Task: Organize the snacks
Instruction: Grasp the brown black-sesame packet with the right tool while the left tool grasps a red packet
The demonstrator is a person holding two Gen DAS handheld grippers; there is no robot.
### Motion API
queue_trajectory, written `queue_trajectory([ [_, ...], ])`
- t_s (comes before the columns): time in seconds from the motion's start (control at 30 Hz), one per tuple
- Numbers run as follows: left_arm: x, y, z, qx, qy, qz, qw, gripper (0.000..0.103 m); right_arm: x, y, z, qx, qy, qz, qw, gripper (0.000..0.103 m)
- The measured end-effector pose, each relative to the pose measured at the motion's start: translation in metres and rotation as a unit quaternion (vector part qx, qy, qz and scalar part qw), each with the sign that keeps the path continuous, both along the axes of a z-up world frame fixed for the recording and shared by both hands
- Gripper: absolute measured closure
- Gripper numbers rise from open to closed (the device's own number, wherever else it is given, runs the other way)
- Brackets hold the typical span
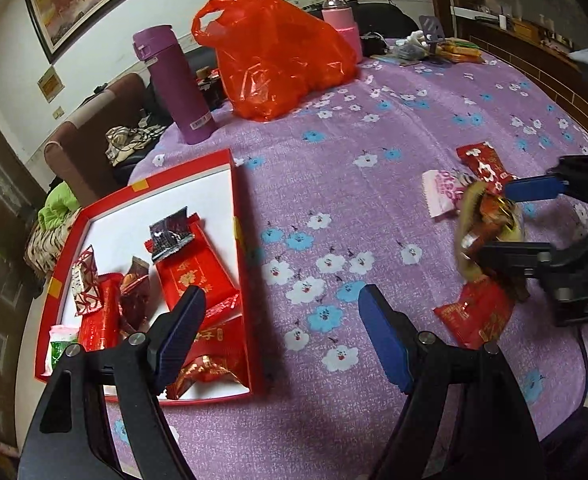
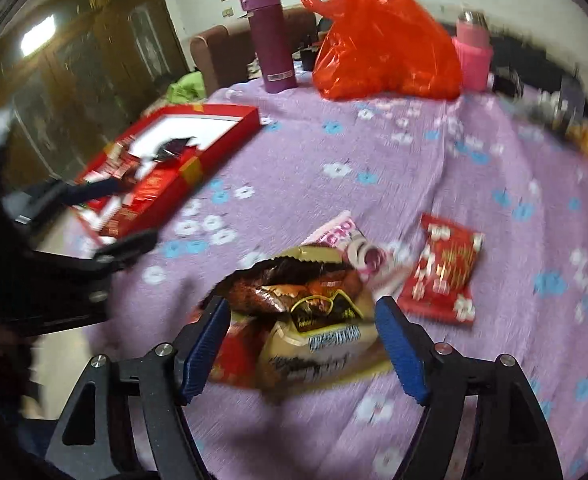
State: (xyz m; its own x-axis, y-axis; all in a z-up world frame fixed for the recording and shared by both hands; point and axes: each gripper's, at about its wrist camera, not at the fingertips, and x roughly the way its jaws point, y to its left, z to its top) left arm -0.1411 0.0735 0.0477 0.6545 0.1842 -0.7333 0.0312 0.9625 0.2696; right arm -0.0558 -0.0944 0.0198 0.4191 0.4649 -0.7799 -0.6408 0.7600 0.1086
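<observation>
Now right gripper [image 2: 302,344] spread wide around brown-and-gold snack packet [image 2: 310,320], pads apparently off it, long axis running ahead; left gripper [image 1: 281,336] unclenched, empty, nearer red box [image 1: 237,216].

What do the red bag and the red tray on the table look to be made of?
Red bag: thin, glossy plastic film, judging by its translucence, crinkles and highlights. Red tray: probably cardboard with a matte white lining, given its thin straight walls and taped corners.
</observation>
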Motion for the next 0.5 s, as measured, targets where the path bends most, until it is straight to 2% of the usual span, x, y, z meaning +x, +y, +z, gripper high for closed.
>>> queue_trajectory([
  [0.03,0.000,-0.002,-0.001,0.001,0.003,-0.005,1.0000,0.024,0.002,0.003,-0.004,-0.011,-0.005,-0.001,1.000,0.031],
  [0.1,0.000,-0.006,-0.002,0.005,0.006,-0.015,0.9999,0.024,0.009,0.001,-0.012,-0.010,0.019,-0.013,1.000,0.040],
  [0.17,-0.001,-0.012,-0.004,0.006,0.010,-0.028,0.9996,0.024,0.014,-0.007,-0.016,-0.009,0.028,-0.023,0.999,0.044],
  [0.2,-0.001,-0.014,-0.003,0.005,0.011,-0.035,0.9993,0.024,0.016,-0.015,-0.015,-0.008,0.024,-0.038,0.999,0.056],
  [0.33,-0.004,-0.028,0.001,-0.009,0.007,-0.079,0.9968,0.024,0.030,-0.062,-0.011,0.009,0.038,-0.110,0.993,0.057],
  [0.43,-0.005,-0.046,0.001,-0.028,0.017,-0.133,0.9906,0.024,0.035,-0.101,-0.012,0.007,0.032,-0.169,0.985,0.058],
  [0.5,-0.003,-0.058,-0.001,-0.036,0.027,-0.160,0.9861,0.024,0.034,-0.114,-0.014,0.032,0.051,-0.173,0.983,0.055],
])
